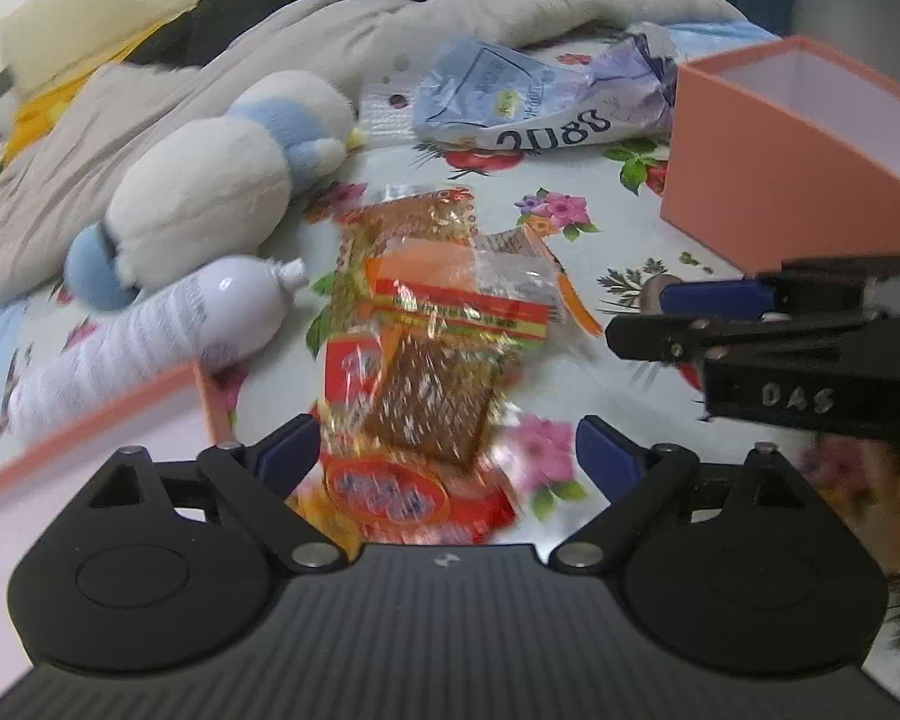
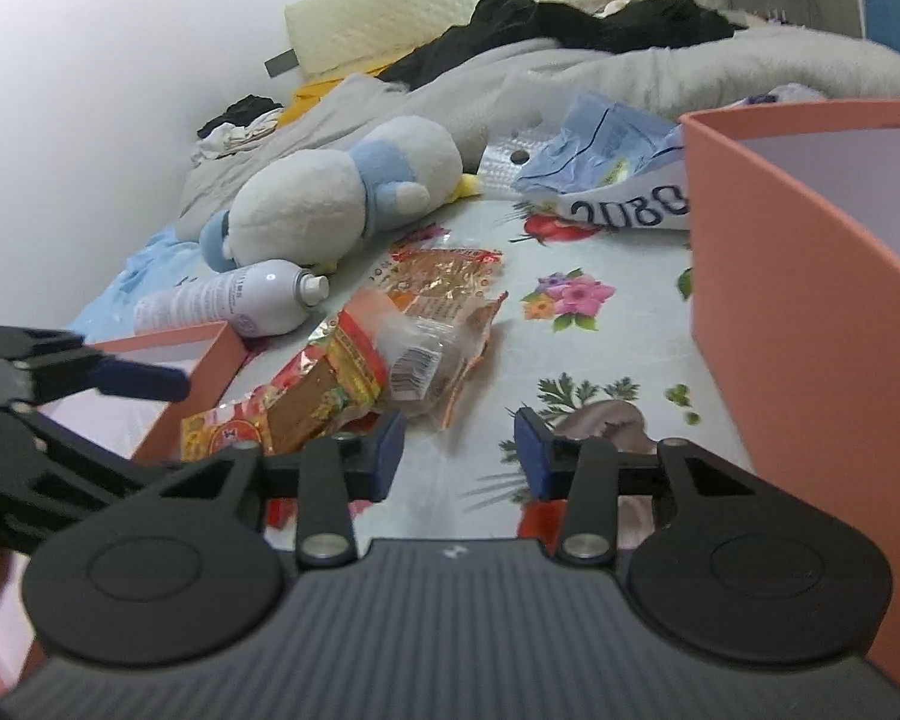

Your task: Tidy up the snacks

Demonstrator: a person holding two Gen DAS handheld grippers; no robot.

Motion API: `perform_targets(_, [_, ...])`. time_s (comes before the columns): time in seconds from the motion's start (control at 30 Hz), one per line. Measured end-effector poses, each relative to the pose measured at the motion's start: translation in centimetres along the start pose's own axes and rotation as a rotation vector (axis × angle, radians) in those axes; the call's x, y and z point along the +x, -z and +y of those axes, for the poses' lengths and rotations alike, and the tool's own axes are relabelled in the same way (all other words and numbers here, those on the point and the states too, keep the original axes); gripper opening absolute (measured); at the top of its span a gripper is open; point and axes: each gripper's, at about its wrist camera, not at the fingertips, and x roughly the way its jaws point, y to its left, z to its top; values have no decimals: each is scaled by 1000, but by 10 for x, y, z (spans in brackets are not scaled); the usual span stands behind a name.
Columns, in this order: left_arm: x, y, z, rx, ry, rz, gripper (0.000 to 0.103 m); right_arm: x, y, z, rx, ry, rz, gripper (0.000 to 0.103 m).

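The snacks (image 1: 426,324) lie heaped on the flowered bed sheet (image 1: 570,168), between the lid (image 1: 90,438) on their left and the tall box (image 1: 768,180) on their right. Left tongs (image 1: 447,459) gape wide over the heap, empty. Right tongs (image 2: 459,450) stand half open, empty, over bare sheet between heap and box.

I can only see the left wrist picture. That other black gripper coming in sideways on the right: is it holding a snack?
Observer: No. In the right wrist view the right gripper is open, with only the flowered sheet showing between its pads.
Visitor: Is there anything printed on the clear packet?
Observer: Yes, there is a barcode label on the side of the clear packet, which lies on the snack pile.
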Motion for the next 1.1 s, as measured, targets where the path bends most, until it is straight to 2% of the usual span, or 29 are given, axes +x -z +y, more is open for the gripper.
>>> perform_targets(0.1, [18,-3,6,32,-7,14,95,12,-2,0,19,-16,18,43])
perform_targets(0.17, [26,-4,9,42,5,18,95,19,-2,-1,16,-20,37,37])
perform_targets(0.3, [42,-7,17,25,24,27,93,33,-1,-6,37,-38,75,36])
perform_targets(0.4, [49,-7,18,8,49,49,82,35,-1,-7,46,-46,67,36])
perform_targets(0.47, [51,-5,17,-10,49,50,77,38,-2,-6,47,-53,68,22])
perform_targets(0.5, [50,-4,17,-20,53,49,76,39,-2,-6,47,-55,69,19])
perform_targets(0.57, [48,-3,17,-27,58,43,69,39,-2,-5,44,-50,69,13])
perform_targets(0.63, [43,-4,15,-33,49,41,67,35,-3,-3,42,-47,64,12])
perform_targets(0.8, [28,-2,17,-122,36,24,65,20,-2,2,28,-30,50,10])
perform_targets(0.9, [11,-1,16,-185,32,11,65,6,1,6,24,-29,51,10])
perform_targets(1.03, [-18,3,4,-212,19,12,65,-14,4,10,4,-17,45,10])
perform_targets(1.1, [-32,7,-2,-265,9,11,62,-24,5,12,-13,-9,46,10])
